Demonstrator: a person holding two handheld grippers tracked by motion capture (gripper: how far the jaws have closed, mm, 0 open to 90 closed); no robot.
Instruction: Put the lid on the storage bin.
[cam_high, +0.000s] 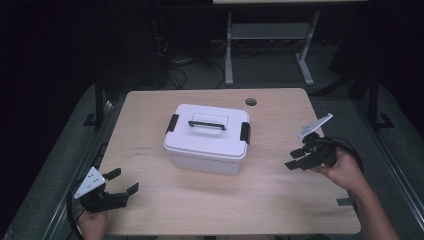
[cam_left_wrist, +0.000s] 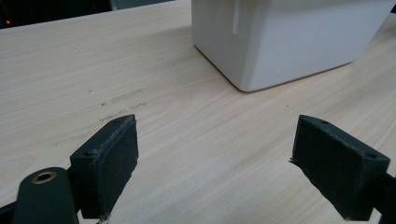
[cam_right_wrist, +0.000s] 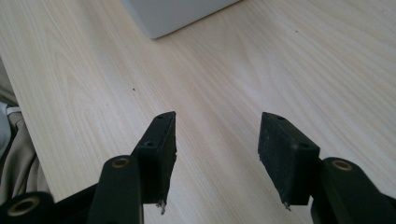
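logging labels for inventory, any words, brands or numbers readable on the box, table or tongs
None: no readable text shows.
White lidded box: plain lid and walls, no label, in the high view and both gripper views.
Wooden table: only grain and faint scuffs.
Left tongs and right tongs: black, unmarked.

- The bench (cam_high: 150, 210) has a pale wood-grain top, smooth and matt — a few faint scuffs mark it in the left gripper view.
- The box (cam_high: 207, 150) looks like white plastic, smooth with a soft sheen; its side latches (cam_high: 245, 132) are black, probably plastic too.
- The left gripper (cam_left_wrist: 215, 163) has black matt fingers (cam_left_wrist: 112, 158) with rough, grainy inner faces and frayed edges.
- The right gripper (cam_right_wrist: 217, 154) is black and matt as well — brass-coloured rings sit in its arms.
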